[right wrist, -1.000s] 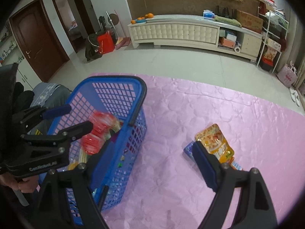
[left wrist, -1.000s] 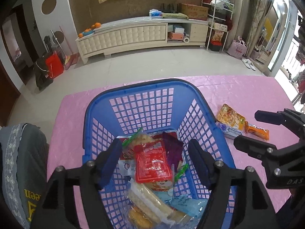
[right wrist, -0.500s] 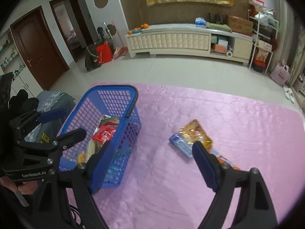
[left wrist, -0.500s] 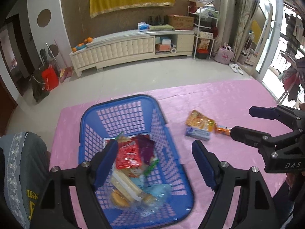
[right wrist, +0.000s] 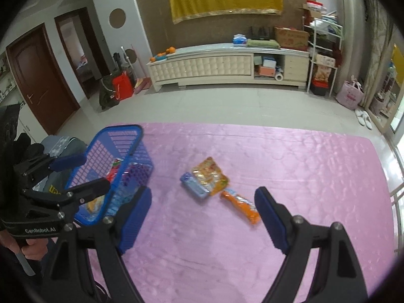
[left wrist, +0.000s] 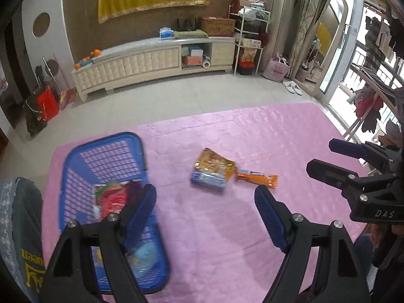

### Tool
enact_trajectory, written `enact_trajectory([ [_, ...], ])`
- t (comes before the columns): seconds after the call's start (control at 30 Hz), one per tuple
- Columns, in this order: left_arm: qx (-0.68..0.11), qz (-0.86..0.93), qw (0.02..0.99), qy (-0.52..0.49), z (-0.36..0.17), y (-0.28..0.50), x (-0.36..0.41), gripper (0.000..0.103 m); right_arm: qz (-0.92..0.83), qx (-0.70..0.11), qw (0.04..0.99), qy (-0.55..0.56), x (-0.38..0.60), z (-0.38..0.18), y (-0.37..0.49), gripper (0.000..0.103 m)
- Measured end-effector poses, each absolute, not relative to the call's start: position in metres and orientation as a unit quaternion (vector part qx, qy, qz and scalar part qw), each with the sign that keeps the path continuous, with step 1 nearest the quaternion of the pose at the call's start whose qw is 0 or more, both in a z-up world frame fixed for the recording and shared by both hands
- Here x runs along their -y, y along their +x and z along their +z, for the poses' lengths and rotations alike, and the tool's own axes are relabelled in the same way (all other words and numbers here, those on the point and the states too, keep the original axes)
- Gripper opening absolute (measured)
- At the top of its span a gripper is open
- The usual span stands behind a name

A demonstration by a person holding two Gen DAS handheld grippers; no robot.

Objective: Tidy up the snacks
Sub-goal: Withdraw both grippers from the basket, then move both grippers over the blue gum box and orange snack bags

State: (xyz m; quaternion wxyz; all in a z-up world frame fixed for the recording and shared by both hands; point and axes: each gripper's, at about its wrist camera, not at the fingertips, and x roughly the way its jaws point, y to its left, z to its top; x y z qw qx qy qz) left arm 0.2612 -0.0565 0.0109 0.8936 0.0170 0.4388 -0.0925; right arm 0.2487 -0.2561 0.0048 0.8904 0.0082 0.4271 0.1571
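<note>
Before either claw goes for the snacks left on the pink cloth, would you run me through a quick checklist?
1. Left claw empty and open: ok.
2. Right claw empty and open: ok.
3. Orange packet lying free, nothing on top: ok.
4. Yellow pouch free of the blue packet: not ok, they overlap.
5. Blue basket upright with room left: ok.
6. Packets sealed: cannot tell.

"DAS" on right hand-held gripper (left wrist: 335,156), "CenRobot.AI" on left hand-held gripper (right wrist: 83,174)
</note>
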Motion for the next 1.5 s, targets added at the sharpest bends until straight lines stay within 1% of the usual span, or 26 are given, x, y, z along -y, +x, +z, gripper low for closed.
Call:
enact_trajectory([
  [0.3,-0.479,-0.096,0.872,-0.006,-0.019,0.302,0.099,0.078,0.14,-0.447,0.883,0.015,0.298,-0.026,0.278,0.087],
  [0.6,-0.529,-0.044,0.847,-0.011,-0.081,0.357,0.117,0.078,0.148,-0.464,0.873,0.015,0.313,-0.079,0.325,0.087],
  [0.8,-0.561,-0.018,0.827,-0.009,-0.123,0.386,0.114,0.078,0.151,-0.479,0.865,0.011,0.31,-0.119,0.356,0.087],
  [0.93,-0.585,0.008,0.809,-0.062,-0.149,0.399,0.095,0.078,0.164,-0.483,0.86,0.022,0.311,-0.14,0.362,0.087],
  [1.0,-0.594,0.019,0.8,-0.082,-0.163,0.402,0.087,0.078,0.162,-0.492,0.855,0.01,0.31,-0.146,0.363,0.087],
  [1.3,-0.604,0.055,0.786,-0.121,-0.183,0.415,0.075,0.078,0.156,-0.501,0.851,0.015,0.315,-0.158,0.362,0.087],
  [1.37,-0.605,0.058,0.784,-0.122,-0.185,0.416,0.075,0.075,0.158,-0.506,0.848,0.013,0.313,-0.161,0.361,0.087],
  [1.4,-0.6,0.061,0.789,-0.118,-0.185,0.413,0.075,0.069,0.159,-0.507,0.847,0.012,0.312,-0.161,0.36,0.087],
  [1.47,-0.597,0.06,0.793,-0.105,-0.18,0.408,0.079,0.063,0.165,-0.509,0.844,0.014,0.311,-0.162,0.36,0.087],
  [1.5,-0.597,0.053,0.794,-0.097,-0.179,0.405,0.082,0.057,0.166,-0.51,0.844,0.015,0.309,-0.162,0.359,0.087],
])
